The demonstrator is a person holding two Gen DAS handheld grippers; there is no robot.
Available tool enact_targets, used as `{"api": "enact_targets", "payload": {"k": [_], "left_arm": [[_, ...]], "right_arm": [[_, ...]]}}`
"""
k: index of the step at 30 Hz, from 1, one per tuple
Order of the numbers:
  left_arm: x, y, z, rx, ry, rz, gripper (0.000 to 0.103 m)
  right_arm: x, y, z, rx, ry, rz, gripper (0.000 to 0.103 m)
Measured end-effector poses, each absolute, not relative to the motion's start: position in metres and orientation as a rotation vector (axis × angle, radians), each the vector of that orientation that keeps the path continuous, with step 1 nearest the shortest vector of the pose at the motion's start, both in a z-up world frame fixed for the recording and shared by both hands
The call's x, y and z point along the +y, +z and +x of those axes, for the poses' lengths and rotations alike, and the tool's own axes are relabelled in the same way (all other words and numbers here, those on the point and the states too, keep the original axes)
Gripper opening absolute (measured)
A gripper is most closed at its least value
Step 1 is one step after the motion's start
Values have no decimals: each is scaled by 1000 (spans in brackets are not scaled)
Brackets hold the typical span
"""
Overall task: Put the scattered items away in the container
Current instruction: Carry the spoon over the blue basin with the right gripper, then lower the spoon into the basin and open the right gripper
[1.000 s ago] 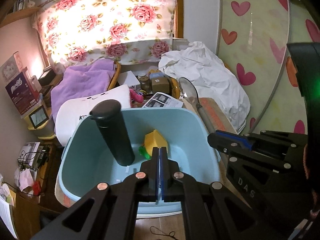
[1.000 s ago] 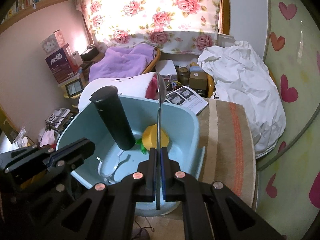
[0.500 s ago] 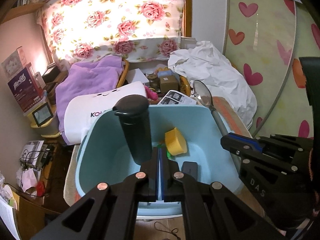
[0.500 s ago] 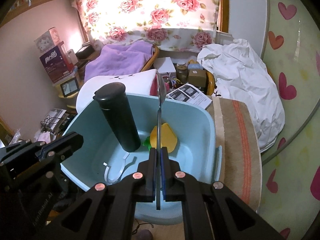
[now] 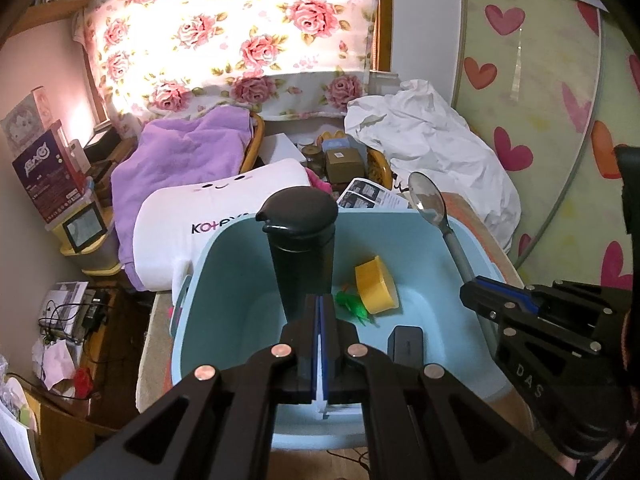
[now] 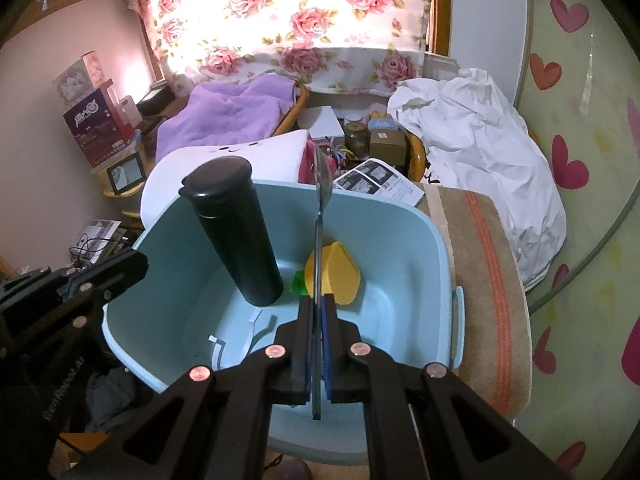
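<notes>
A light blue tub [image 5: 224, 304] [image 6: 416, 240] holds a tall black flask [image 5: 300, 248] [image 6: 236, 236], a yellow sponge [image 5: 376, 284] [image 6: 340, 268], a green toy [image 5: 352, 304] and a small black box [image 5: 406, 344]. My left gripper [image 5: 319, 312] is shut with nothing seen between its pads, over the tub's near side. My right gripper [image 6: 316, 320] [image 5: 476, 288] is shut on a metal spoon [image 6: 320, 184] [image 5: 428, 200], held upright with its bowl up above the tub.
The tub sits on a striped beige mat [image 6: 484, 248]. Behind it lie a white pillow [image 5: 224, 208], a purple blanket [image 5: 180, 152], a white sheet heap [image 5: 432, 148], a leaflet [image 6: 380, 180] and small boxes [image 5: 340, 160]. A heart-patterned panel [image 5: 540, 100] stands at the right.
Both grippers have shifted left and slightly nearer over the tub. The black box has come into the left wrist view. The spoon stays held in the right gripper.
</notes>
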State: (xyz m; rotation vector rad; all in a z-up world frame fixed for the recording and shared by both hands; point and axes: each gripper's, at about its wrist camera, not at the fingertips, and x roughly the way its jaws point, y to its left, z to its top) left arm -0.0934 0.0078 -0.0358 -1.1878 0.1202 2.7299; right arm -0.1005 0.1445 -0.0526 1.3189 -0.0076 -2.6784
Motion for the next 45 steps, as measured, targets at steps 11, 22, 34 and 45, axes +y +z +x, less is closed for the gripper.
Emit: {"api": "enact_targets", "payload": {"k": [11, 22, 34, 45], "left_arm": [[-1, -53, -114, 119, 2717, -1224, 0], [-10, -64, -120, 111, 2706, -1259, 0], [-7, -62, -116, 102, 2698, -1251, 0], [-2, -62, -113, 114, 2696, -1264, 0]], "right_arm": [[134, -98, -122, -12, -2649, 1442, 2], [125, -105, -127, -7, -2650, 1461, 3], [129, -103, -124, -2, -2678, 1486, 38], [129, -101, -122, 1, -2682, 1487, 38]]}}
